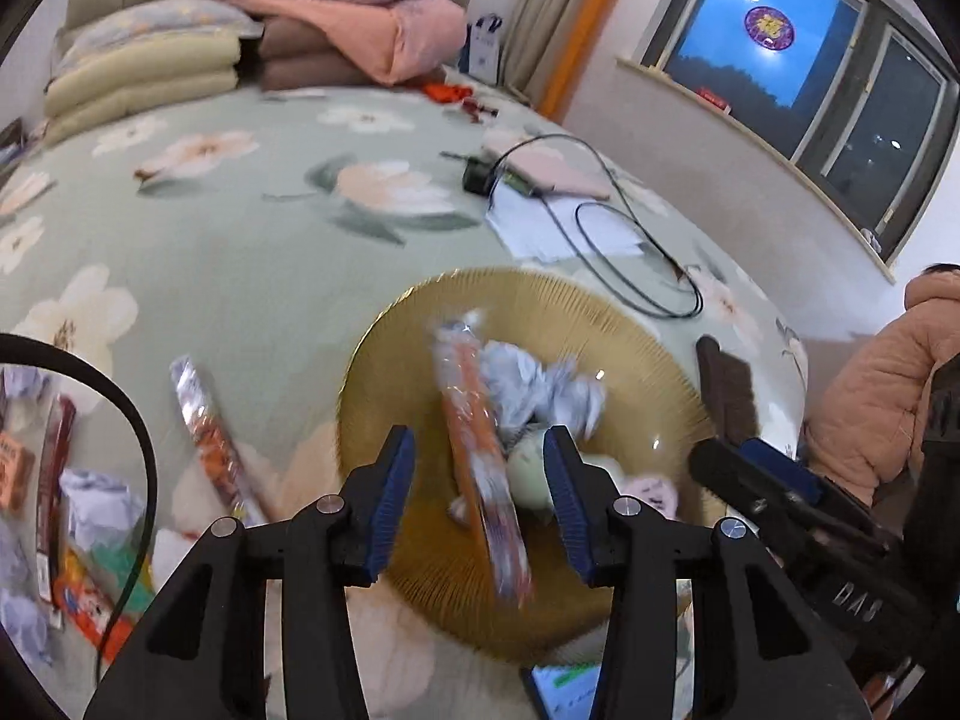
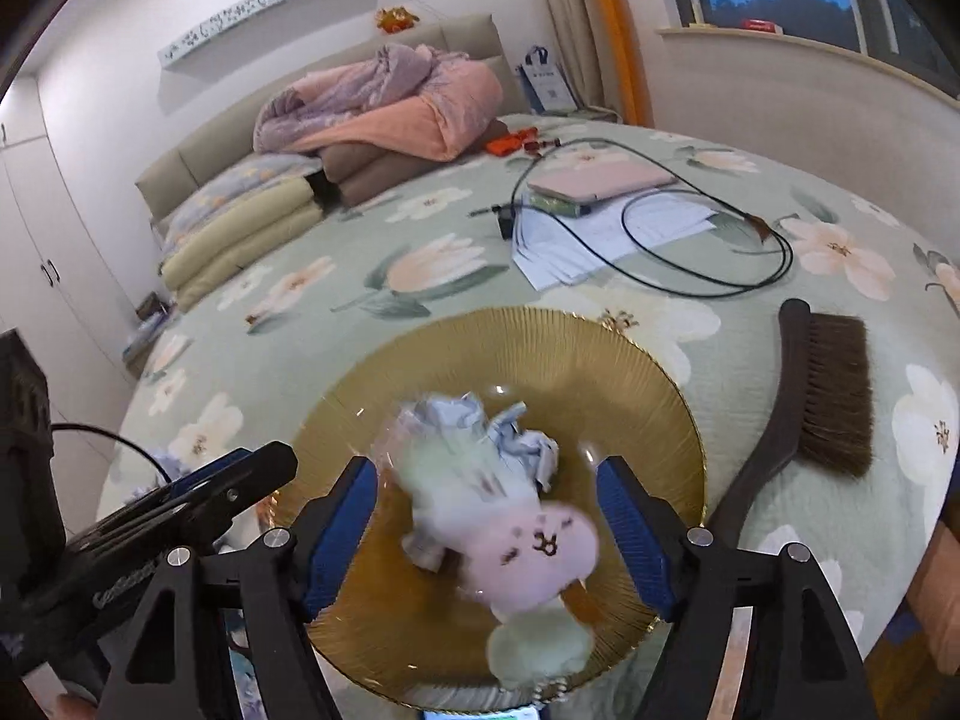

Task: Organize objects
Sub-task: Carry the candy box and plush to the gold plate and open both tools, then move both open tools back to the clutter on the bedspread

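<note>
A gold ribbed plate [image 2: 600,348] on the bed holds crumpled paper [image 2: 480,426], a pink plush toy [image 2: 540,552] and a blurred, tilted orange snack packet [image 1: 480,468]; another packet [image 1: 210,438] lies left.

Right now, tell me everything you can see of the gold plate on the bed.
The gold plate is round, glossy, with a finely ribbed rim, and lies flat on the floral bedspread. It holds crumpled paper, a pink plush with a face, something pale green and an orange snack packet. A brush's handle reaches its right edge; contact is unclear.
</note>
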{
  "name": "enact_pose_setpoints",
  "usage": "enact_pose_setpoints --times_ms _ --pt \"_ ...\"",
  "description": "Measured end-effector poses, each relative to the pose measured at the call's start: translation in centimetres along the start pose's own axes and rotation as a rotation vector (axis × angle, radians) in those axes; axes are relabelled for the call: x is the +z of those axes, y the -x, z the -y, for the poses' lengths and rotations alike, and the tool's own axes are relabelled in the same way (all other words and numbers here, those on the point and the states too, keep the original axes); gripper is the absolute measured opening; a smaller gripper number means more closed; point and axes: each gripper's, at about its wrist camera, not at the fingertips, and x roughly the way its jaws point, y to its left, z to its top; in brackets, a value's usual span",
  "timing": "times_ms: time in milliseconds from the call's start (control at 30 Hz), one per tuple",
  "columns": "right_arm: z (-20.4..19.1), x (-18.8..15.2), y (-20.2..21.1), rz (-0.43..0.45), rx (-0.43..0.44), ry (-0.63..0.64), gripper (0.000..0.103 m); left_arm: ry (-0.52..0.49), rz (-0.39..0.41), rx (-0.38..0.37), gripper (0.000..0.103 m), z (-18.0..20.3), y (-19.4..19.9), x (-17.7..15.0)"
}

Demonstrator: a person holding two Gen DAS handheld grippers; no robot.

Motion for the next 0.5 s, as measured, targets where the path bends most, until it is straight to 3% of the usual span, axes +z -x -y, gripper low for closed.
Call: enact_pose_setpoints --times_ms 233,400,500 --pt "-0.3 -1.8 2.8 -0.032 0.081 -0.041 0.074 0.048 0.069 0.046 0.042 -4.3 8.6 -2.5" --pt "-4.9 -3.5 7.2 -0.013 0.147 0.050 0.074 0.095 0.164 0.094 0.042 -8.9 18.0 -4.9" --pt "-8.2 -5.1 8.9 -0.029 0.185 0.106 0.074 0.063 0.226 0.147 0.042 -10.7 23.8 -6.5"
